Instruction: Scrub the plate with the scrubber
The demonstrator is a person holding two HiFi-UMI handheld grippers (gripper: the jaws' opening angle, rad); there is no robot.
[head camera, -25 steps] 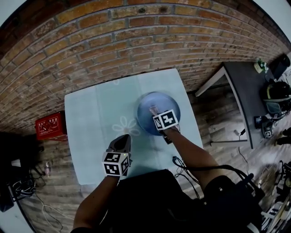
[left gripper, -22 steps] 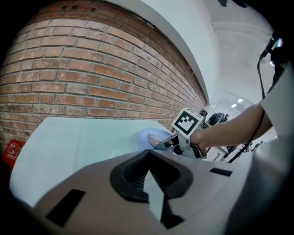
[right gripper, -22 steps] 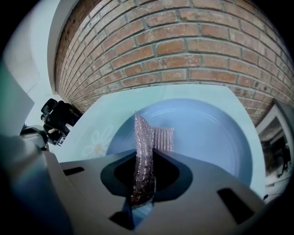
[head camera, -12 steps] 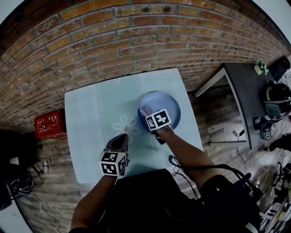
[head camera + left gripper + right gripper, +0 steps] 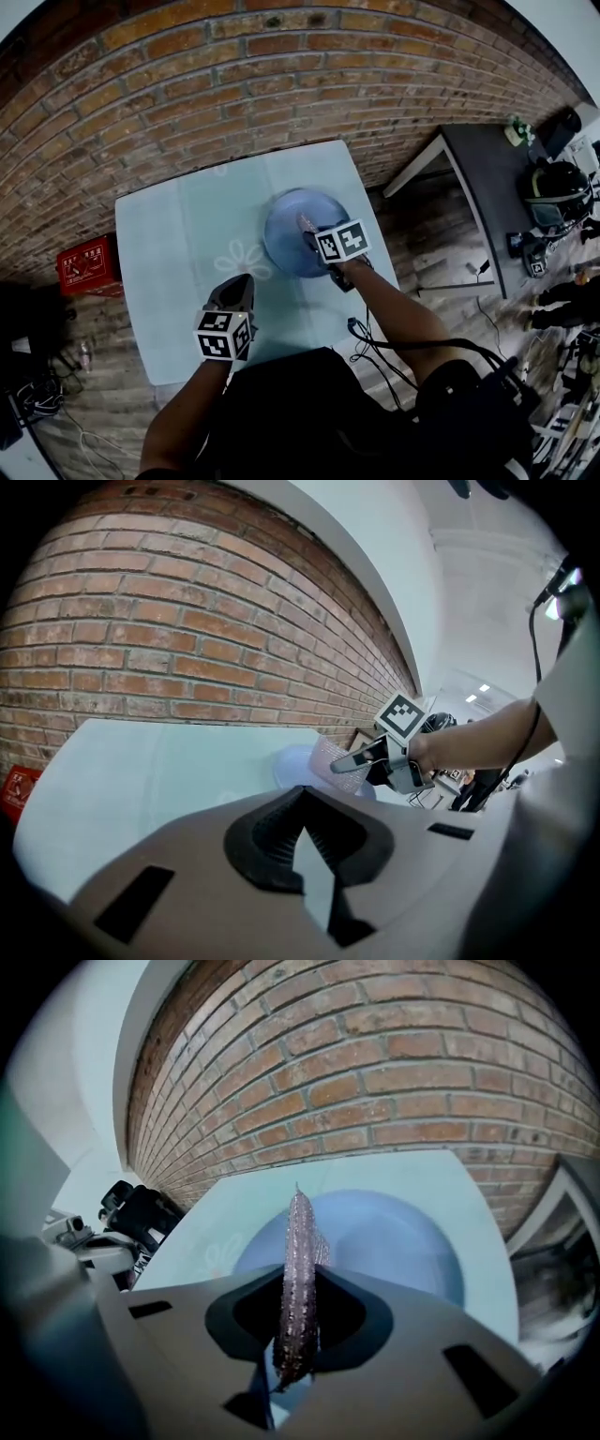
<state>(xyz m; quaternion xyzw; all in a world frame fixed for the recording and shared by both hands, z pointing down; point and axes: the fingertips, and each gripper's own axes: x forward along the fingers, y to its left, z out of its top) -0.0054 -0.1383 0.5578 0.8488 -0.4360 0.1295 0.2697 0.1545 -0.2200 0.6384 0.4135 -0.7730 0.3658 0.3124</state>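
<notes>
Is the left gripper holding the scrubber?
No, the scrubber is clamped in the right gripper, while the left gripper is shut on nothing.

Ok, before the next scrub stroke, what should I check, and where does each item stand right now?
1. Scrubber clamped in the right gripper: ok.
2. Scrubber over the plate: ok.
3. Scrubber pressing on the plate surface: cannot tell.
4. Plate wholly on the table: ok.
5. Left gripper steadying the plate: not ok. It is shut, empty and apart from the plate.
</notes>
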